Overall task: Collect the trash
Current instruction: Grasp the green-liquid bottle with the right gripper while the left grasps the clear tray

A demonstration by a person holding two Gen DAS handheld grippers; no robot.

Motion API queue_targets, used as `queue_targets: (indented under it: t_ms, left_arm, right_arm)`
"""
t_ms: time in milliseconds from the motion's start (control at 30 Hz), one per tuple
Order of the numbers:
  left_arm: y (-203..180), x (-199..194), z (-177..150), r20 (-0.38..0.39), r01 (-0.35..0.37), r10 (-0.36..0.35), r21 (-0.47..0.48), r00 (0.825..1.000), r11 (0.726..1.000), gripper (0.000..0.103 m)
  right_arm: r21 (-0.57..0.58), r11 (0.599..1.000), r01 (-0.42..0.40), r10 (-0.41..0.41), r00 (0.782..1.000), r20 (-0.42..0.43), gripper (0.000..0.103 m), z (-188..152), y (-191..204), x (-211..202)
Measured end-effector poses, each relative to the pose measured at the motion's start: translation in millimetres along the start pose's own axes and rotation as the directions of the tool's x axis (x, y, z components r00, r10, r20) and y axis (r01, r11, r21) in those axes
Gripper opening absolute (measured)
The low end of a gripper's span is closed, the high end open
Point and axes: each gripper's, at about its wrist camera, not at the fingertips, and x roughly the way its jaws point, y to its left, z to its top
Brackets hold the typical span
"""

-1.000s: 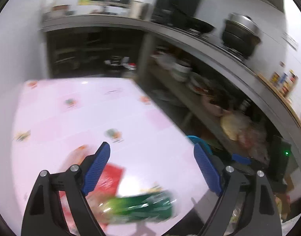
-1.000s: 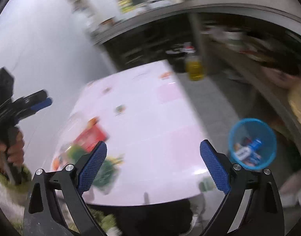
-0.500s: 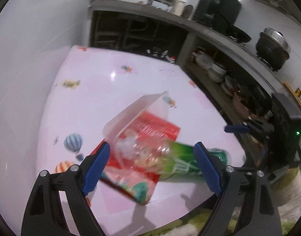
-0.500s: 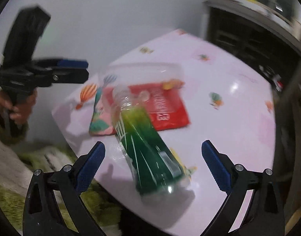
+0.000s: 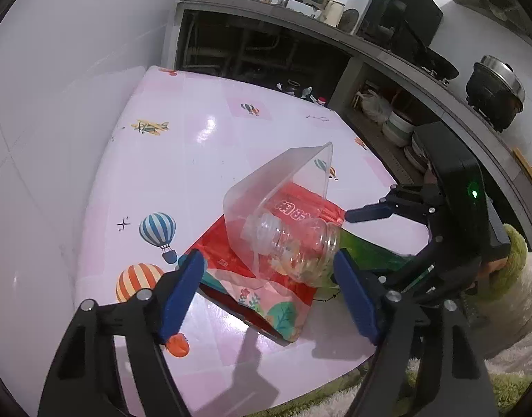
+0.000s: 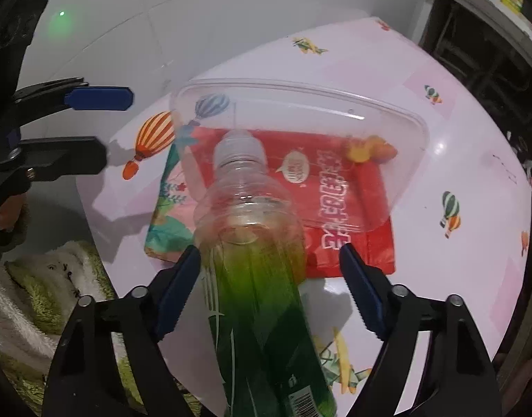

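A clear plastic bottle with a green label (image 6: 255,271) lies on the pink table (image 5: 196,160), its cap end under a tipped clear plastic tray (image 6: 300,128). A red snack wrapper (image 6: 339,194) lies flat beneath both. In the left wrist view the bottle (image 5: 293,246), tray (image 5: 280,187) and wrapper (image 5: 259,285) lie just ahead of my open, empty left gripper (image 5: 266,292). My right gripper (image 6: 269,292) is open with the bottle's body lying between its fingers, not clamped. It also shows in the left wrist view (image 5: 380,208).
The table stands against a white tiled wall (image 5: 57,69). Kitchen counters with pots (image 5: 492,83) and dark shelves (image 5: 252,52) run along the back and right. A green and white fluffy rug (image 6: 40,278) lies below the table's near edge.
Both grippers swung from the counter side toward the trash pile and closed in on it. The right gripper moved forward so the bottle now lies between its open fingers.
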Motion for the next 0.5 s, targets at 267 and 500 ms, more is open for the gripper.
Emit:
queue_targets:
  t_ms: [267,500]
  left_arm:
    - [4.0,8.9,6.9,0.004,0.020,-0.020,-0.018,1.000,1.000,0.061]
    - [7.9,19.1,22.5,0.010,-0.016,0.016,-0.030,1.000,0.999,0.051]
  right_arm:
    - [0.007,1.000,0.003,-0.003,1.000,-0.003,0.055,-0.3,11.3,-2.3]
    - [0.012,1.000,0.020,-0.021,1.000,0.021,0.054,-3.7,15.2,-10.0]
